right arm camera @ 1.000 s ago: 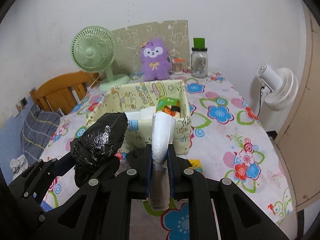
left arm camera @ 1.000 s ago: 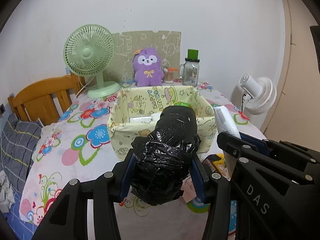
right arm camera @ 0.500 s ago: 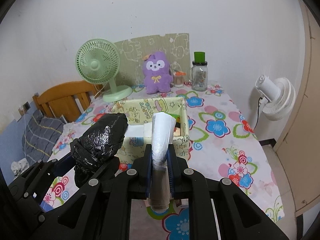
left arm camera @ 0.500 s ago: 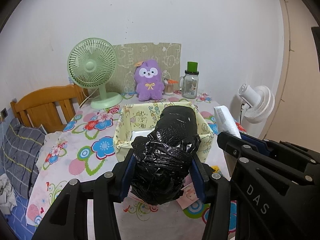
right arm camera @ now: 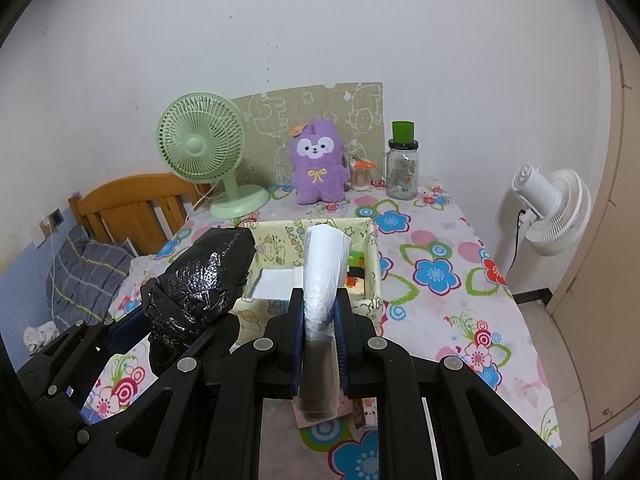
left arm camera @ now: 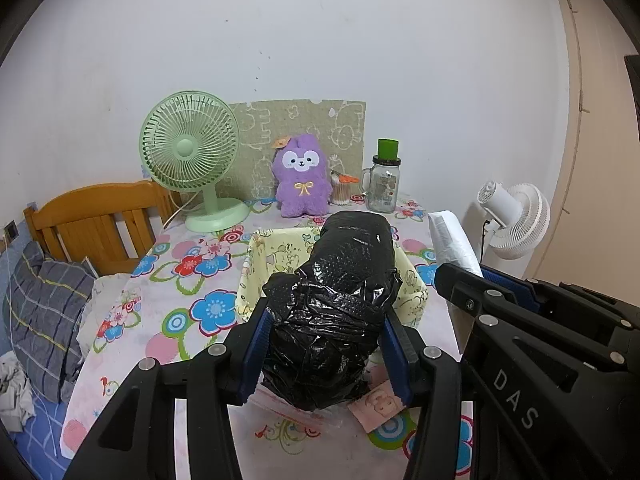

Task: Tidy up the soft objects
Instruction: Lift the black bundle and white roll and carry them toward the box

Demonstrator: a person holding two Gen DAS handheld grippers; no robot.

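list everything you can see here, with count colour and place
roll of black plastic bags: 1, black, in the left gripper
roll of white plastic bags: 1, white, in the right gripper
pale yellow printed fabric bin: 1, yellow, mid table
plush toy: 1, purple, back of table
desk fan: 1, green, back left
glass jar with green lid: 1, clear, right of plush
floor fan: 1, white, right of table
flowered tablecloth: 1, multicolour, over table
wooden headboard: 1, brown, left
left gripper: 1, black, blue pads
right gripper: 1, black, blue pads
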